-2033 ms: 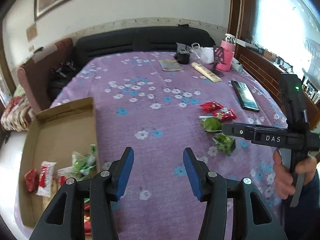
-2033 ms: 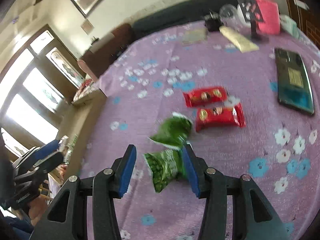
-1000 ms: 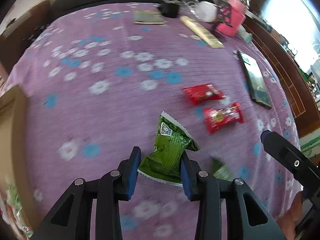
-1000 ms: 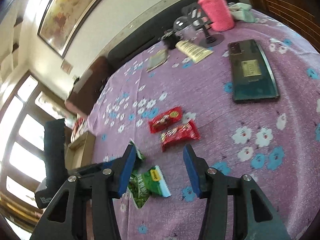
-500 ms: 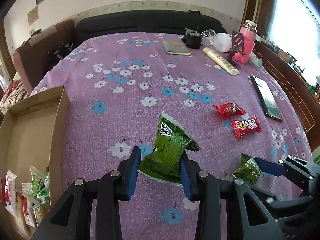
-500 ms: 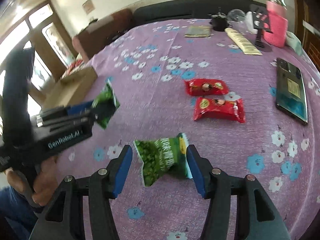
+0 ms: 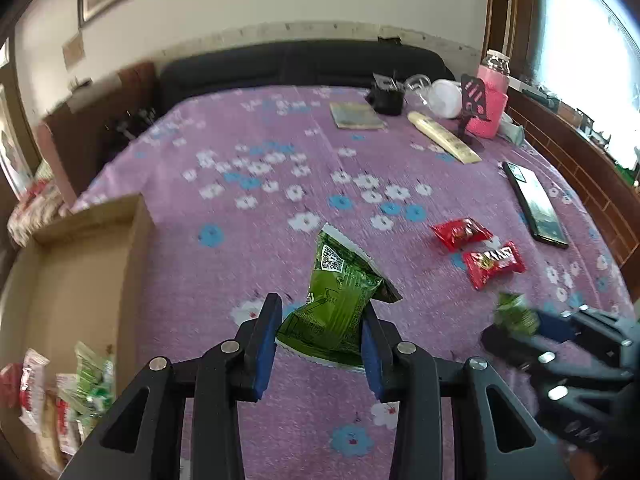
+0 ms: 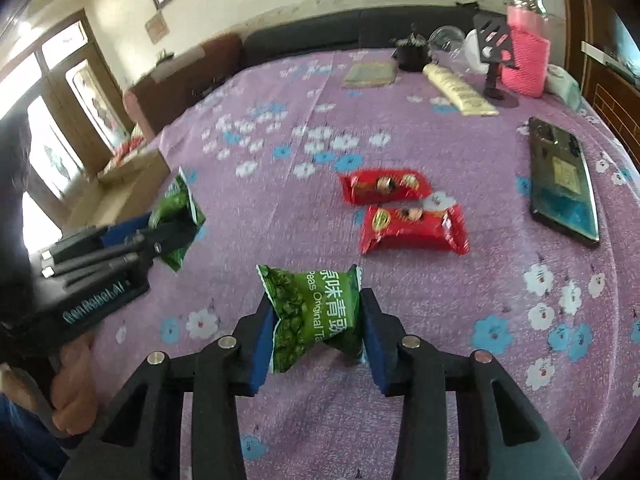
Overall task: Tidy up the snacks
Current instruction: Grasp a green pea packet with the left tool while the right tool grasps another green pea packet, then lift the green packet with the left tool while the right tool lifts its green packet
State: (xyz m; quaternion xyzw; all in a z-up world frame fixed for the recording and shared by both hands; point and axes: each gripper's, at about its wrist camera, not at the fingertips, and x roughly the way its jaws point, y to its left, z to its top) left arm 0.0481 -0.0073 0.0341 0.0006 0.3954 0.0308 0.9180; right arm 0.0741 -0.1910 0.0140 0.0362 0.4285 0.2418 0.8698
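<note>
My left gripper (image 7: 320,320) is shut on a green pea snack packet (image 7: 340,300) and holds it above the purple flowered cloth (image 7: 280,160). My right gripper (image 8: 318,320) is shut on a second green pea packet (image 8: 316,312). The right gripper shows blurred at the lower right of the left wrist view (image 7: 532,326). The left gripper with its packet shows at the left of the right wrist view (image 8: 172,228). Two red snack packets (image 8: 412,226) lie on the cloth. A cardboard box (image 7: 80,280) at the left holds several snack packets (image 7: 60,392).
A black phone (image 8: 564,180) lies at the right. At the far side stand a pink bottle (image 8: 526,56), a black stand (image 8: 494,64), a cream tube (image 8: 460,90), a small book (image 8: 370,74) and a black cup (image 8: 412,56). A dark sofa (image 7: 300,64) is behind.
My right gripper has shut on the second green packet and lifted it. My left gripper still holds its green packet and has shifted slightly left toward the box.
</note>
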